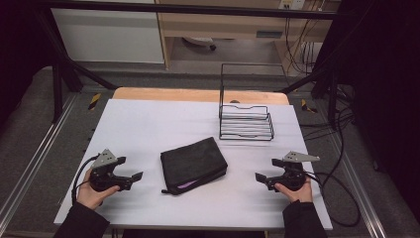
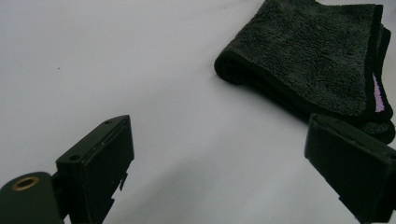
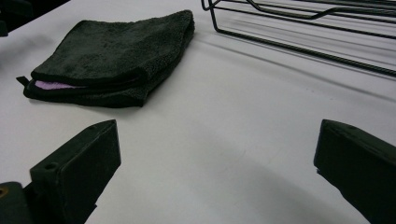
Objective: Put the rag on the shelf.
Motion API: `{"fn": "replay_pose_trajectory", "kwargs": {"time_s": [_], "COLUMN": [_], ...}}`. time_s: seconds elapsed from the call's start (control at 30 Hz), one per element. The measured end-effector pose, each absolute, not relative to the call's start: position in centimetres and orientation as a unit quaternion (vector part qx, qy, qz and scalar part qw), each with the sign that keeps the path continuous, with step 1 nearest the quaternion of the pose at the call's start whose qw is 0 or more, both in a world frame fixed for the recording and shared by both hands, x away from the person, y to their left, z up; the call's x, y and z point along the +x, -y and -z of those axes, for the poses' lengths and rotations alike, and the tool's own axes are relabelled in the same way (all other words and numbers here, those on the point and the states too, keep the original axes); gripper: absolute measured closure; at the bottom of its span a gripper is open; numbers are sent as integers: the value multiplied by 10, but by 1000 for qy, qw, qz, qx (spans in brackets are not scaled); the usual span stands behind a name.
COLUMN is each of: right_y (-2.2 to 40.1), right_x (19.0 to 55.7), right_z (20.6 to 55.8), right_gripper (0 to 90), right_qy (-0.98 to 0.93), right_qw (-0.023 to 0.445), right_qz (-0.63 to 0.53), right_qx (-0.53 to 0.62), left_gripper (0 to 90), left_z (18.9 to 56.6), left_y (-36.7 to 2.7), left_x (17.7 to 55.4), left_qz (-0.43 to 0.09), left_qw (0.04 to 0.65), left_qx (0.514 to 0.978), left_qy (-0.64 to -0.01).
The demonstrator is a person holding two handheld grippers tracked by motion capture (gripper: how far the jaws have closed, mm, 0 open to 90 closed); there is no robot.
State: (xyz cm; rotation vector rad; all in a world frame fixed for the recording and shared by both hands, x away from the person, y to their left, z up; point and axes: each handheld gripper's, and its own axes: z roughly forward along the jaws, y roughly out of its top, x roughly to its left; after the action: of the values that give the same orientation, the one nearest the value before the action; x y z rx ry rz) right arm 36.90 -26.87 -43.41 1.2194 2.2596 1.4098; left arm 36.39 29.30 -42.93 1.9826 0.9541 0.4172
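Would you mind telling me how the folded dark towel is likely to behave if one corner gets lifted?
The towel looks like soft, fluffy cloth, so it will probably droop. Folded in loose layers, it may unfold. It seems light, and pushing would likely bunch it on the table.

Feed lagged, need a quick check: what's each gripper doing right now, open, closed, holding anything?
Left gripper: open, nothing between its fingers, beside the folded black towel.
Right gripper: open, holding nothing, on the towel's other side.
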Motion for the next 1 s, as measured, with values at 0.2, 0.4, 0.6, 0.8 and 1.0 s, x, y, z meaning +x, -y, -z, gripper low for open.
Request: {"fn": "replay_pose_trajectory", "kwargs": {"time_s": [0.2,0.4,0.6,0.8,1.0], "right_y": [268,266,261,260,258], "right_x": [369,369,369,369,369], "right_z": [434,433,432,432,432], "right_gripper": [11,11,12,12,14], "right_qy": [-768,-769,-775,-774,-775], "right_qw": [108,112,113,116,115], "right_qz": [-478,-474,-466,-467,-465], "right_qx": [413,414,411,412,413], "left_gripper": [79,73,68,80,123], "left_z": [427,427,424,420,414], "left_y": [-290,-286,-278,-267,-247], "left_x": [363,363,362,360,358], "left_qz": [-167,-165,-163,-161,-158], "left_qw": [436,431,429,425,417], "left_qx": [797,801,803,805,811], "left_qy": [-384,-383,-380,-380,-377]}}
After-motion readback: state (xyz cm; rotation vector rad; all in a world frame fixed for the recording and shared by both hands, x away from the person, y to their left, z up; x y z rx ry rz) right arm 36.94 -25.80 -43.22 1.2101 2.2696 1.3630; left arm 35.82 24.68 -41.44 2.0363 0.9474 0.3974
